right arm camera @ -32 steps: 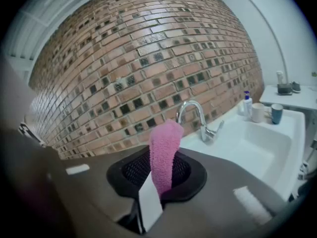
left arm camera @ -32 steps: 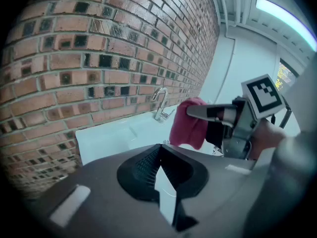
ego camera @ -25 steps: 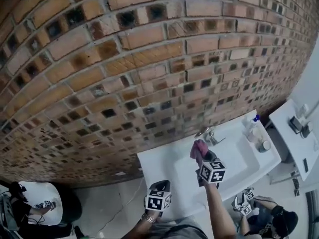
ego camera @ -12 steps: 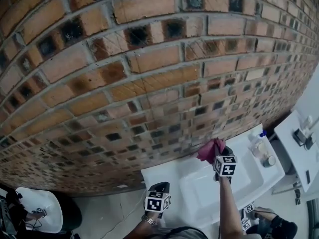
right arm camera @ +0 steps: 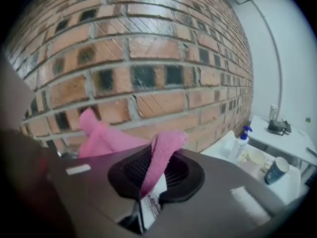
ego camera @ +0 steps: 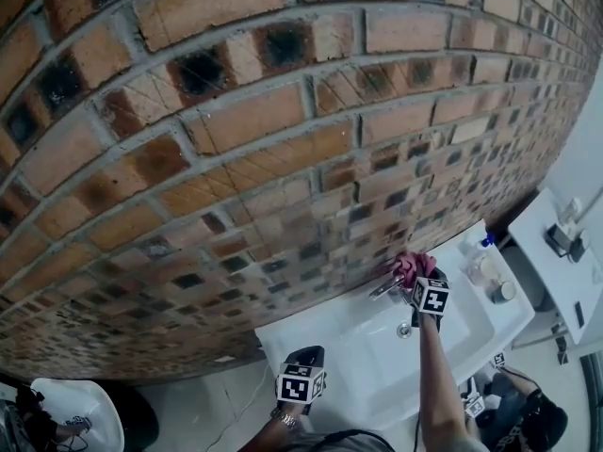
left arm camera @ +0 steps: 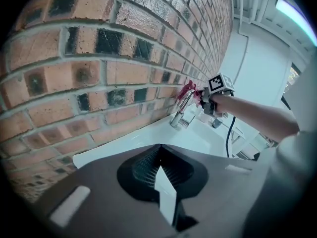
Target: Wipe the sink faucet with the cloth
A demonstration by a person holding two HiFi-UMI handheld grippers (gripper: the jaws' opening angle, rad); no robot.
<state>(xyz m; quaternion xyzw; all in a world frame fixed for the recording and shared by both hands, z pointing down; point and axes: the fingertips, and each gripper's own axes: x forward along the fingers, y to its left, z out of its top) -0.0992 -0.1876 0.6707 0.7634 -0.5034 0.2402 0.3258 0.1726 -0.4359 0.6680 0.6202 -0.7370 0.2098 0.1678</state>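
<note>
The white sink (ego camera: pixel 330 347) stands against a brick wall, with a chrome faucet (ego camera: pixel 386 289) at its back. My right gripper (ego camera: pixel 420 281) is shut on a pink cloth (ego camera: pixel 410 266), which lies on top of the faucet, close to the wall. In the right gripper view the pink cloth (right arm camera: pixel 159 155) is pinched in the right gripper (right arm camera: pixel 150 185) and bunches up ahead of it. My left gripper (ego camera: pixel 302 356) hangs at the sink's front left edge, shut and holding nothing. The left gripper view shows the faucet (left arm camera: pixel 179 115) and cloth (left arm camera: pixel 188 89) far ahead of the left gripper (left arm camera: pixel 163 185).
A spray bottle (ego camera: pixel 481 250) and a small cup (ego camera: pixel 502 292) stand on the sink's right end. A white side table (ego camera: pixel 556 262) with small items is at the far right. The brick wall (ego camera: pixel 283 111) rises right behind the faucet. Someone crouches at the lower right (ego camera: pixel 537 417).
My right gripper has carried the pink cloth from above the basin back onto the faucet by the wall. The left gripper has stayed at the sink's front edge.
</note>
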